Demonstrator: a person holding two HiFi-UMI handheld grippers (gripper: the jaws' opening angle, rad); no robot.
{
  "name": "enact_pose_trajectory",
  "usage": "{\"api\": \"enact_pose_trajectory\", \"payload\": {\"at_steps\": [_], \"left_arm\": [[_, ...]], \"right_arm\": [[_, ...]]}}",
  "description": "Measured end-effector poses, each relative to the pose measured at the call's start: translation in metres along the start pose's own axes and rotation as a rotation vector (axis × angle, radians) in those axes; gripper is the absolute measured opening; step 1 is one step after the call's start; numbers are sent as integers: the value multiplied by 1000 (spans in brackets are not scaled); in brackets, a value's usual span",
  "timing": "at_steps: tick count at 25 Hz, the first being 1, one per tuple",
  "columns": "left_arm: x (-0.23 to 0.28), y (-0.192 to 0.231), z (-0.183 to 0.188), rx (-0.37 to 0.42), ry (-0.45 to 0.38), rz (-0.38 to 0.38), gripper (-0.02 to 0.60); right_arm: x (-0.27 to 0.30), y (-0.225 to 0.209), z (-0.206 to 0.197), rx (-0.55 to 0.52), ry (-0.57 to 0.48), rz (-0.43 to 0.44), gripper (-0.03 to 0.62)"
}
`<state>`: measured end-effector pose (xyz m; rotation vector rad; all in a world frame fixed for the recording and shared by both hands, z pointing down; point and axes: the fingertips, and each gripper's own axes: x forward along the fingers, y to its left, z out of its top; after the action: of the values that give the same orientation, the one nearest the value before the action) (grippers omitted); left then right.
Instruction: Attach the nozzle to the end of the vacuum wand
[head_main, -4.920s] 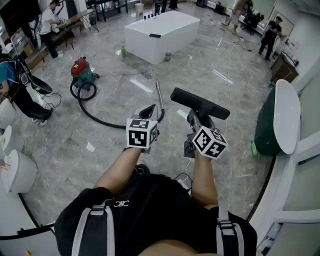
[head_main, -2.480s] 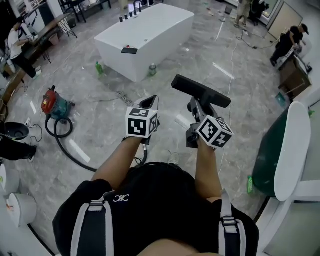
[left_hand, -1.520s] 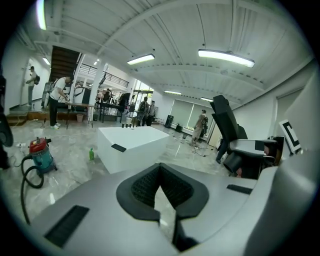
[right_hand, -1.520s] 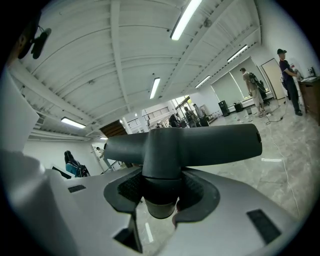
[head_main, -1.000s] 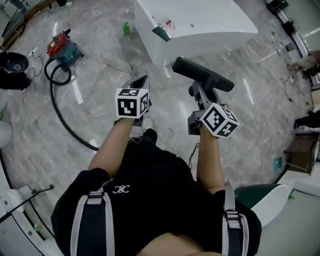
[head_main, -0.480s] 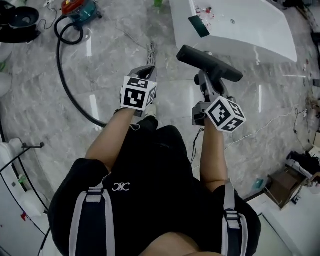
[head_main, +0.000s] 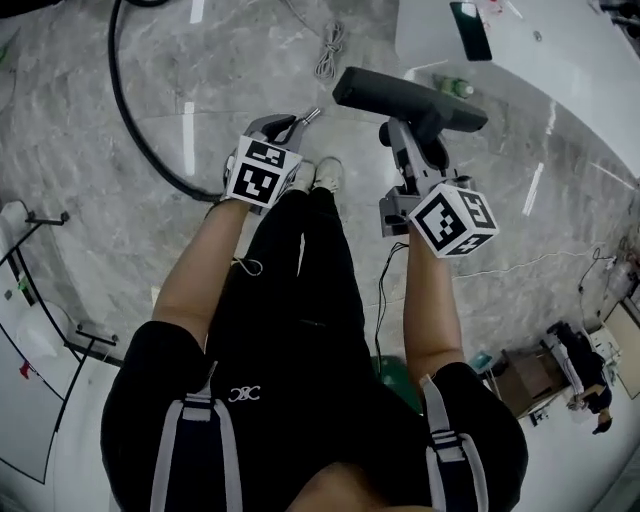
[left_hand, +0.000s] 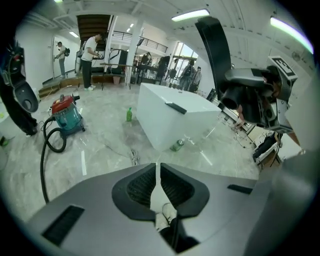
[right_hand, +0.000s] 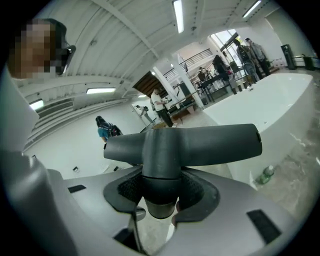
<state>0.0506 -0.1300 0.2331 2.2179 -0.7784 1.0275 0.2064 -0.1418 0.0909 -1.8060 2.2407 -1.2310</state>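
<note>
Black ribbed pads (right_hand: 125, 189): pressed on both sides of the round neck of the nozzle (right_hand: 182, 142) by the right gripper (right_hand: 160, 197).
Nozzle body: carried crosswise above the floor (head_main: 90, 220); judged to be hard plastic, light and stiff.
Neck: smooth and round, so twisting within the pads is to be expected; the socket end is kept clear of them.
Left gripper (left_hand: 157, 170): jaws closed together, nothing held between them.
Vacuum wand (head_main: 311, 116): believed to be the silver tube end seen just beyond the left gripper's tip; rigid, slick metal, best clamped near this end.
Trailing hose (head_main: 128, 100): laid on the floor; drag on the vacuum wand is likely.
</note>
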Motion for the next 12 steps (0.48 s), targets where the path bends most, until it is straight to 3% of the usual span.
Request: {"api": "enact_pose_trajectory", "payload": {"at_steps": [2,4,5,8,12], "left_arm": [[49,22,-34,23,38,-2,48],[99,44,-76,37,87,-7,186],[124,53,-98,44,114,-6,223],[199,73,-178,34,208,5,235],[295,101,-285,-5,324,25,239]], "right_arm": [[37,-27,-36,-47,31,43,184],[73,-57,-75,-68,62,92,185],[89,-72,-95,-68,75,115,186],[129,-118,-161,-46,115,149,185],[175,-183,-250,57,159,130,184]]}}
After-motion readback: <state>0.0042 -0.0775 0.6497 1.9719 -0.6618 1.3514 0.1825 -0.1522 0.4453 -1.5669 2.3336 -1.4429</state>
